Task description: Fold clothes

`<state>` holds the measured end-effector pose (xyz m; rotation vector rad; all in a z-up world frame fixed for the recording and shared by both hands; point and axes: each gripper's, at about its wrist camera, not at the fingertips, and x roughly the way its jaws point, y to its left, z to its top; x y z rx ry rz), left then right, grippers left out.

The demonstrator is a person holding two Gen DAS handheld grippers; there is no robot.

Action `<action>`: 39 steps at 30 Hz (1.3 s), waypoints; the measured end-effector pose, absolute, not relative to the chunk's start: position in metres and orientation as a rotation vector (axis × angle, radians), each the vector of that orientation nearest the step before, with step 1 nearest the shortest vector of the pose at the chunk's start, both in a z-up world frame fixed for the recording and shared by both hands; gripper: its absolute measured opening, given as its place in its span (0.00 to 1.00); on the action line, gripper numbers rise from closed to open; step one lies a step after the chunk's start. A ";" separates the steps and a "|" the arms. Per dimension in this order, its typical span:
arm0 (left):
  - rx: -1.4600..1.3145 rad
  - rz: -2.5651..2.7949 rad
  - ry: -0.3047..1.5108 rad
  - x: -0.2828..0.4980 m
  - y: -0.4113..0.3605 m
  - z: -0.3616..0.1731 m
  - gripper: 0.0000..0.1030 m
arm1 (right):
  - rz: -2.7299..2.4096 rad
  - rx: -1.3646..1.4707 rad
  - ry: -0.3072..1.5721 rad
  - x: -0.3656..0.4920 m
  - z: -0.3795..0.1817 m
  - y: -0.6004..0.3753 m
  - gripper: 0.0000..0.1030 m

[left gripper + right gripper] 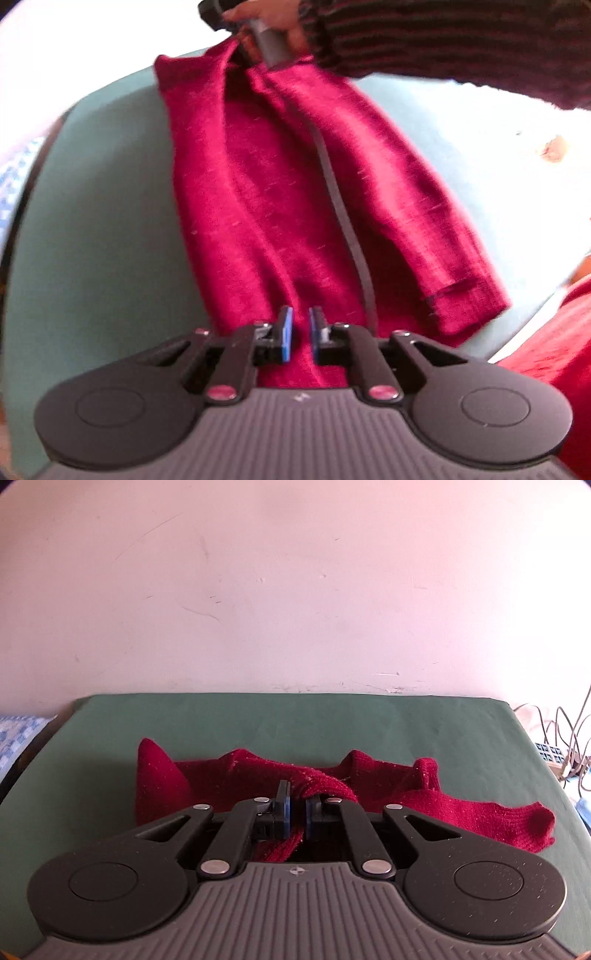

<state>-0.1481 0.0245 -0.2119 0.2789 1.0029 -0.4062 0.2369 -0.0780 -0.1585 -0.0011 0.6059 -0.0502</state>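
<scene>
A dark red knit sweater (280,192) lies lengthwise on the green table cover (103,221), drawn into long creases between the two grippers. My left gripper (301,332) sits at its near end, blue pads close together with red fabric between them. At the far end a hand (269,18) holds the right gripper's grey handle (271,48) at the sweater's edge; its fingertips are hidden there. In the right wrist view the right gripper (297,812) is shut on a fold of the sweater (461,812), which spreads rumpled over the green cover (295,716).
A dark cable (347,221) runs across the sweater. A striped sleeve (461,37) reaches in from the upper right. More red cloth (554,350) lies at the lower right. A wall backs the table; loose cables (569,738) and a power strip (550,755) sit right, blue patterned cloth (18,734) left.
</scene>
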 end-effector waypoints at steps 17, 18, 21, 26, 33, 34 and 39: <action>0.325 -0.344 0.978 -0.146 0.017 -0.215 0.01 | 0.038 0.195 0.785 0.250 -0.190 -0.123 0.33; 0.303 -0.345 0.978 -0.146 0.020 -0.211 0.00 | 0.071 0.238 0.792 0.248 -0.188 -0.130 0.36; 0.230 -0.365 0.959 -0.144 0.026 -0.197 0.00 | 0.167 0.337 0.822 0.236 -0.183 -0.143 0.40; 0.241 -0.381 0.991 -0.140 0.019 -0.204 0.00 | 0.134 0.317 0.817 0.217 -0.171 -0.168 0.40; 0.275 -0.422 1.010 -0.150 0.006 -0.208 0.10 | -0.125 0.414 0.865 0.197 -0.181 -0.254 0.43; 0.266 -0.428 1.009 -0.151 0.007 -0.205 0.10 | -0.130 0.421 0.874 0.194 -0.182 -0.260 0.43; 0.346 -0.392 0.987 -0.153 0.005 -0.197 0.29 | 0.155 0.551 0.914 0.154 -0.172 -0.240 0.42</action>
